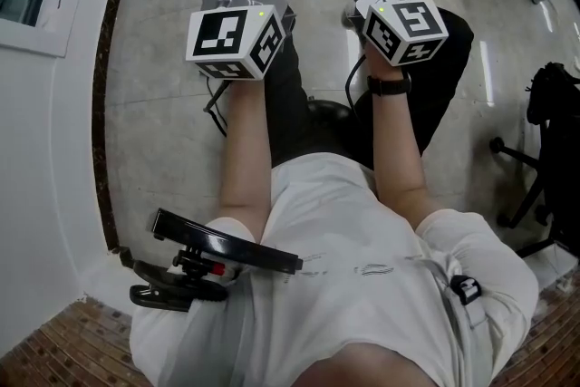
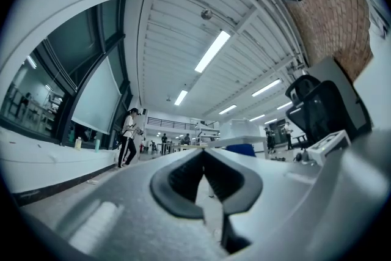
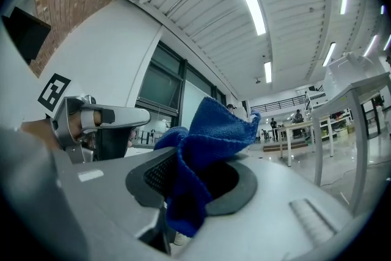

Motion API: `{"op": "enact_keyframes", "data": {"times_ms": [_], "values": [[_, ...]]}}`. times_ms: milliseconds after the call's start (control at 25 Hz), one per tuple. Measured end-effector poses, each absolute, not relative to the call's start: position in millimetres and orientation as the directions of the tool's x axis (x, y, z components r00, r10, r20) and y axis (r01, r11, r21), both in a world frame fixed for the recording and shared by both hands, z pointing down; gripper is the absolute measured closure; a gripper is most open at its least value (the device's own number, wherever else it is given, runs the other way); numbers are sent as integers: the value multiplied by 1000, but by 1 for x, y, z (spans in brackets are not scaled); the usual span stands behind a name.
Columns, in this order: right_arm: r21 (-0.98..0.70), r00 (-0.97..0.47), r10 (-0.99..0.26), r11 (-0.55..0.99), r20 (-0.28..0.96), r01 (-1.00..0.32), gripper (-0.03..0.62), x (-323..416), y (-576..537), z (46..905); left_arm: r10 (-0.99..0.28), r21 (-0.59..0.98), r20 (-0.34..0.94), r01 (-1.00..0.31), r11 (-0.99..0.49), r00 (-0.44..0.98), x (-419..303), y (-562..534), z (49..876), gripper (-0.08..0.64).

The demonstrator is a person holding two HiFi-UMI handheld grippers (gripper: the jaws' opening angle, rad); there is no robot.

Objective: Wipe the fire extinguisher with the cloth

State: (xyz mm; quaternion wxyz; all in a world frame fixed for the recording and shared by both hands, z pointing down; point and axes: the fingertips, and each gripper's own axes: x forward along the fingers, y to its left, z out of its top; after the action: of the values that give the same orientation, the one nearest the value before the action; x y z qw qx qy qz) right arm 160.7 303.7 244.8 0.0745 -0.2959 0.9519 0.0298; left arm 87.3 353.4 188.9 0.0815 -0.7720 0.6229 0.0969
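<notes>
One blue cloth (image 3: 215,124) sits pinched in the right gripper (image 3: 192,183); the left gripper (image 2: 204,162) is pressed together, empty. No fire extinguisher in sight; wiping likely awaits carrying the cloth to it.

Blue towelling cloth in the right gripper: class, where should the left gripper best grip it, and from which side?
Probably the free upper flap of the blue towelling cloth, approached from the left gripper's side: that flap stands clear above the right gripper, whose jaws pinch its middle.
</notes>
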Motion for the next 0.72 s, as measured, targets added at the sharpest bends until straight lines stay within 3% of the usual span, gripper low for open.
{"op": "enact_keyframes", "data": {"times_ms": [720], "values": [[4, -806, -582, 811, -108, -586, 482, 160, 324, 260, -944, 5, -261, -977, -212, 204, 85, 379, 197, 561]]}}
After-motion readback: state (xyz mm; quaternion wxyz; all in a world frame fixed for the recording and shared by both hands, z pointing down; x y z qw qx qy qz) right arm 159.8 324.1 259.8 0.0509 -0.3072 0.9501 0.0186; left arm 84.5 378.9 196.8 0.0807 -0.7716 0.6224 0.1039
